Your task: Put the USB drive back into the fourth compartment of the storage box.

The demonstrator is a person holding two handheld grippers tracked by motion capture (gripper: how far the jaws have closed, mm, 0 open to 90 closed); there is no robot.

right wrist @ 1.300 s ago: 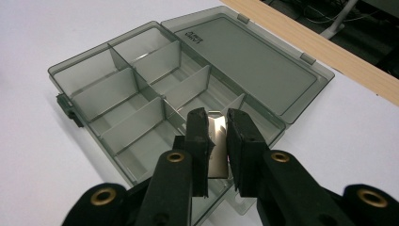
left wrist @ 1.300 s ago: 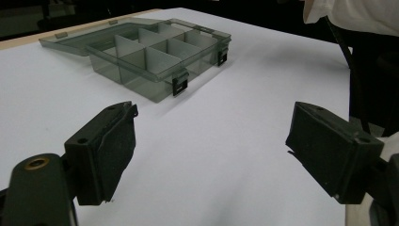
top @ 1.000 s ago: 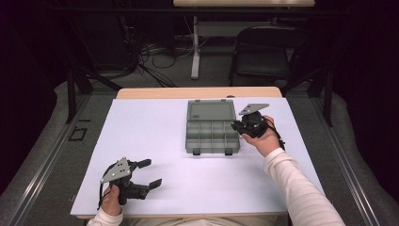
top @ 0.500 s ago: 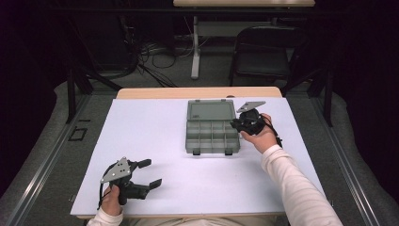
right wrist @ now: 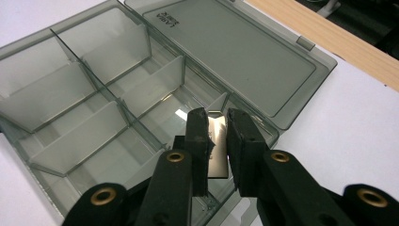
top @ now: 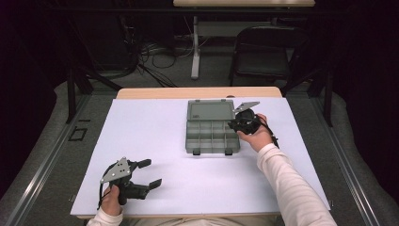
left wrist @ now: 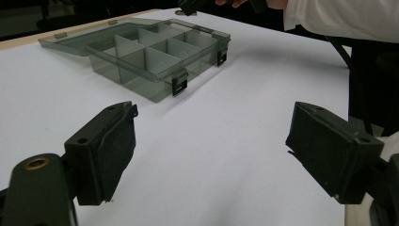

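A: Item one, the worktop (top: 141, 141)?
B: White sheeted surface, with a pale wooden strip (top: 155, 92) showing along the far edge.
A: Lying directly on it?
B: One grey translucent compartment box (top: 211, 136), right of centre toward the far side, its lid (top: 210, 111) folded open flat on the sheet behind it.

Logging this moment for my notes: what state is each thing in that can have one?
Organizer box: lid open, laid flat behind it; compartments look empty.
Front latches: undone.
Divider plate: upright, clamped in the right tool, over a compartment at the box's edge.
Right tool: shut on the divider plate.
Left tool: open, nothing between its jaws, over the white table cover.
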